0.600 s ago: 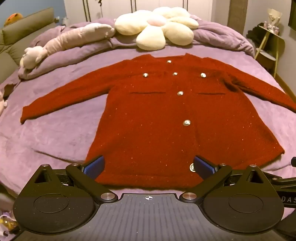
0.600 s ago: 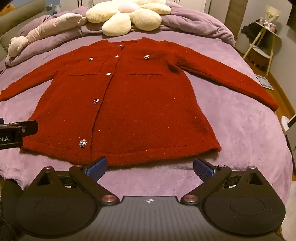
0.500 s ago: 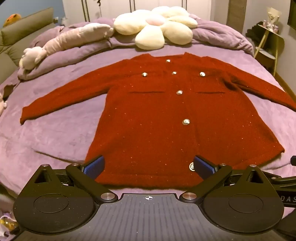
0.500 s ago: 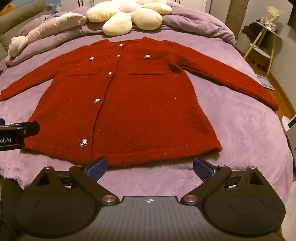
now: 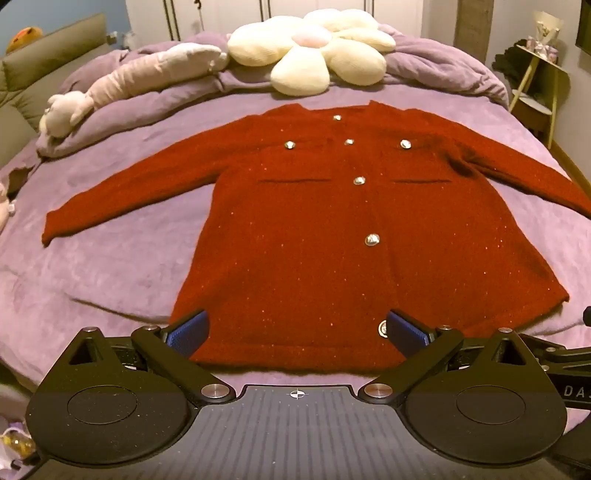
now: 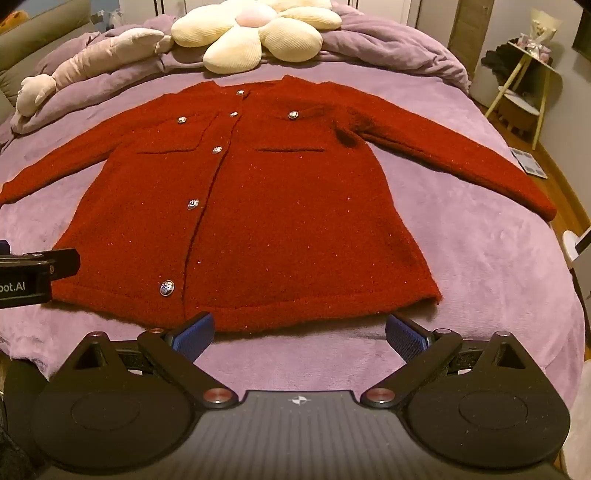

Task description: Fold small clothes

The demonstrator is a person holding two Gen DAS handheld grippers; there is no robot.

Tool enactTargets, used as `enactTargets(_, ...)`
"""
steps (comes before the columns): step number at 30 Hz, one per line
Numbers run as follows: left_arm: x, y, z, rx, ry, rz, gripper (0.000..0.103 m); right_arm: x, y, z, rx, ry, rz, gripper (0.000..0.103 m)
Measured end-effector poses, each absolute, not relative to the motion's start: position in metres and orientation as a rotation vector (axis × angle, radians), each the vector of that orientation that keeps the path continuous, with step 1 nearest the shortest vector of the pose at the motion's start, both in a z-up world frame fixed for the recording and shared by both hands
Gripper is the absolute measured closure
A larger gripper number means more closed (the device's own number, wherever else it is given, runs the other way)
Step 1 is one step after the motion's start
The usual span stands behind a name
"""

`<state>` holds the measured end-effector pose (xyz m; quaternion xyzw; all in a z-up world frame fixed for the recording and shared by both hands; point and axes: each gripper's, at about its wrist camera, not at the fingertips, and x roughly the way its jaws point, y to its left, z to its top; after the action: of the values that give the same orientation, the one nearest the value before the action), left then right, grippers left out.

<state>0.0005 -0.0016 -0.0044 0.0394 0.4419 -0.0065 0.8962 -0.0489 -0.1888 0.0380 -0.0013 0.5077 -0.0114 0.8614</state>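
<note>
My view runs across a bed under a purple blanket (image 5: 110,258), with a rumpled purple duvet (image 5: 436,62) heaped at its far end. A cream flower-shaped cushion (image 5: 314,55) and a long pale plush toy (image 5: 129,81) lie there. An olive sofa (image 5: 44,66) stands to the left, a yellow-legged side table (image 6: 528,77) on wooden floor to the right. Pale wardrobe doors (image 5: 221,14) back the room, in warm, dim light.

Cardigan (image 5: 314,240) lying flat on bed (image 5: 110,258) before you, sleeves spreading left and right. Flower pillow (image 5: 314,55) sitting behind collar; plush toy (image 5: 129,85) lying behind left sleeve. Side table (image 6: 524,85) standing right of bed.
</note>
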Motion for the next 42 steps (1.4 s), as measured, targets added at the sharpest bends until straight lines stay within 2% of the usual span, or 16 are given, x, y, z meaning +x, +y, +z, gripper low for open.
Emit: enactTargets(42,-0.0011,0.0011,-0.0080,0.074,0.953,-0.003,0.000,-0.0502,-0.1913,0.0435,-0.002,1.056,-0.020,0.004)
